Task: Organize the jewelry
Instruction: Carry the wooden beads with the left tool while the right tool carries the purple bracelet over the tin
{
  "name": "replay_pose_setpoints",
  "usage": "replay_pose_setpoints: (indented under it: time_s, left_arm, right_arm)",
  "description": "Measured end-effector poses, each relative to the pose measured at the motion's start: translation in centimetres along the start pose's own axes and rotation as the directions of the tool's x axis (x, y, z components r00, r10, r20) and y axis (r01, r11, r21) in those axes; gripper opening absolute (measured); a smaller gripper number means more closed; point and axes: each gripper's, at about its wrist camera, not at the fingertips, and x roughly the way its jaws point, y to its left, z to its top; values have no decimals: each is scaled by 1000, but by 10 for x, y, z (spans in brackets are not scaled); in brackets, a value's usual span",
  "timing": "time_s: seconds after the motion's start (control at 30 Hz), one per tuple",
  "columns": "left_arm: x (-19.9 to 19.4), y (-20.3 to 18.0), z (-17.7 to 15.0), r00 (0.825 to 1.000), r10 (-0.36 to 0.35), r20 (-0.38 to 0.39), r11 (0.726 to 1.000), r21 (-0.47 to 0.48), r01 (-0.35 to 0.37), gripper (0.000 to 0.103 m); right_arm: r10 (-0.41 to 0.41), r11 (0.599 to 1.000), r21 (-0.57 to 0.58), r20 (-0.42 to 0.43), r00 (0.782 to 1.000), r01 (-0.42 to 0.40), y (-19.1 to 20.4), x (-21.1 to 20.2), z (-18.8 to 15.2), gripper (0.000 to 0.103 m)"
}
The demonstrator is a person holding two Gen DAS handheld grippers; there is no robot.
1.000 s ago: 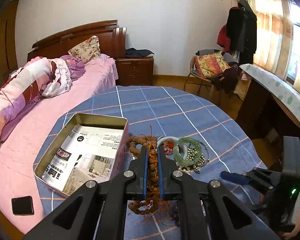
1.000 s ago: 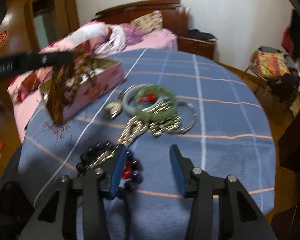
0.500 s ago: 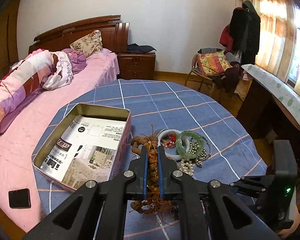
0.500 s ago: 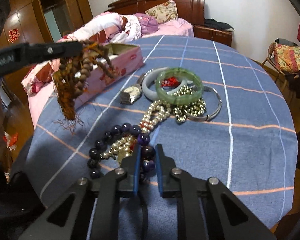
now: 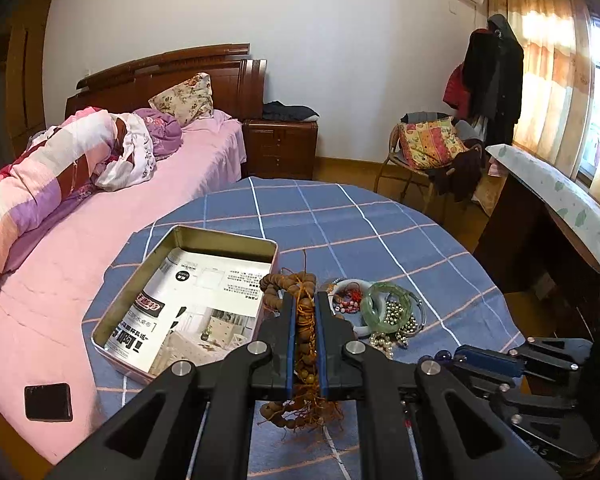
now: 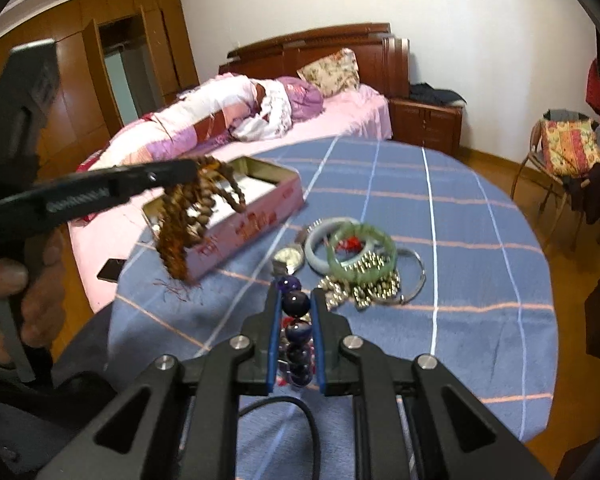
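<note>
The left gripper (image 5: 303,312) is pinching a wooden bead string (image 5: 300,344), its matte brown round beads and frayed orange tassel threads hanging clear of the cloth, at about three o'clock from the tin (image 5: 188,300). That tin is a shallow rectangular metal box with rounded corners, dull gold inside and pink with red print outside, lined with a glossy printed sheet and otherwise holding no jewelry. The right gripper (image 6: 295,308) is clamping a purple bead bracelet (image 6: 296,320), its large glassy spheres lined up between the blue pads. At twelve o'clock from that gripper the remaining pile is lying on the blue checked tablecloth (image 6: 460,260): a smooth translucent green bangle (image 6: 364,246) overlapping a pale grey bangle (image 6: 320,240), a tangle of small pearly beads (image 6: 364,280), a thin silver hoop (image 6: 418,276), and a round-faced watch (image 6: 288,258) at nine o'clock from the bangles. Compared with a second ago, the right gripper's jaws, then spread above the purple beads, are now pressed onto them and lifting them, while the left gripper is carrying the wooden string higher beside the tin.
</note>
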Motion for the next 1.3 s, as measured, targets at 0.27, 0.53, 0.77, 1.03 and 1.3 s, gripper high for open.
replay_pose_setpoints:
  time_s: [0.27, 0.53, 0.77, 1.03, 1.3]
  left_arm:
    - [-4, 6, 6, 1000, 9, 13, 1000, 4, -9, 8]
    - [-1, 16, 11, 1000, -3, 5, 1000, -15, 3, 7]
    - [4, 30, 26, 1000, 21, 23, 999, -29, -21, 8]
    - [31, 58, 43, 995, 103, 17, 994, -23, -103, 8]
    - [53, 78, 53, 993, 117, -7, 993, -25, -117, 8]
  right_arm:
    - [13, 1000, -17, 39, 999, -13, 1, -3, 21, 16]
    - [-5, 998, -65, 82, 997, 10, 10, -1, 52, 17]
    - [1, 997, -81, 86, 996, 6, 19, 23, 81, 16]
    - [-7, 995, -103, 94, 996, 17, 29, 49, 106, 16]
    - [-7, 994, -108, 78, 997, 16, 35, 75, 125, 16]
